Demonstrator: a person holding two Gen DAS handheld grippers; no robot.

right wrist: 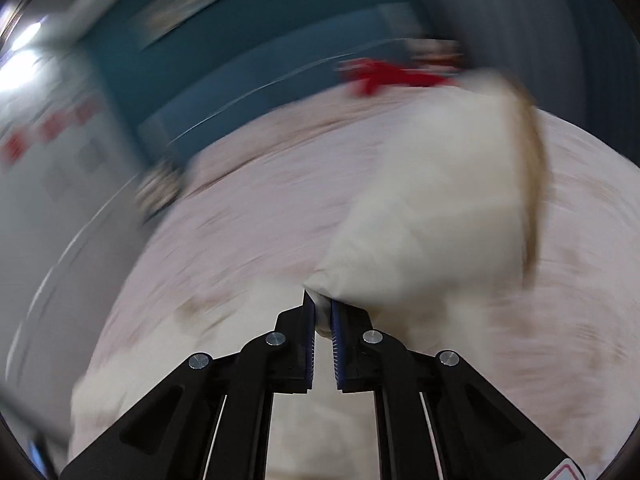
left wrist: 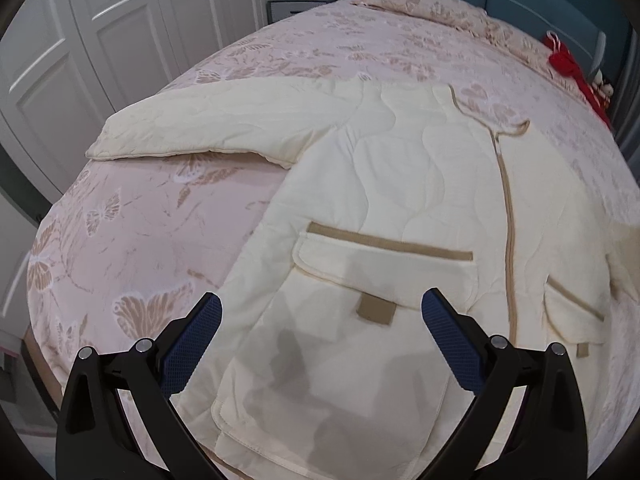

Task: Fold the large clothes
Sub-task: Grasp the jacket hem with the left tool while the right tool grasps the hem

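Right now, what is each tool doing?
Left tool: open, above the jacket, holding nothing.
Right tool: shut on the jacket's fabric.

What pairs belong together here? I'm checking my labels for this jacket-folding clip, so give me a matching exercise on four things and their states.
1. left gripper
2. right gripper
3. jacket zipper
4. red item

a. done up
b. shut on cream jacket fabric
c. lying by the pillow
d. open above the jacket's pocket

Pairs: 1-d, 2-b, 3-a, 4-c
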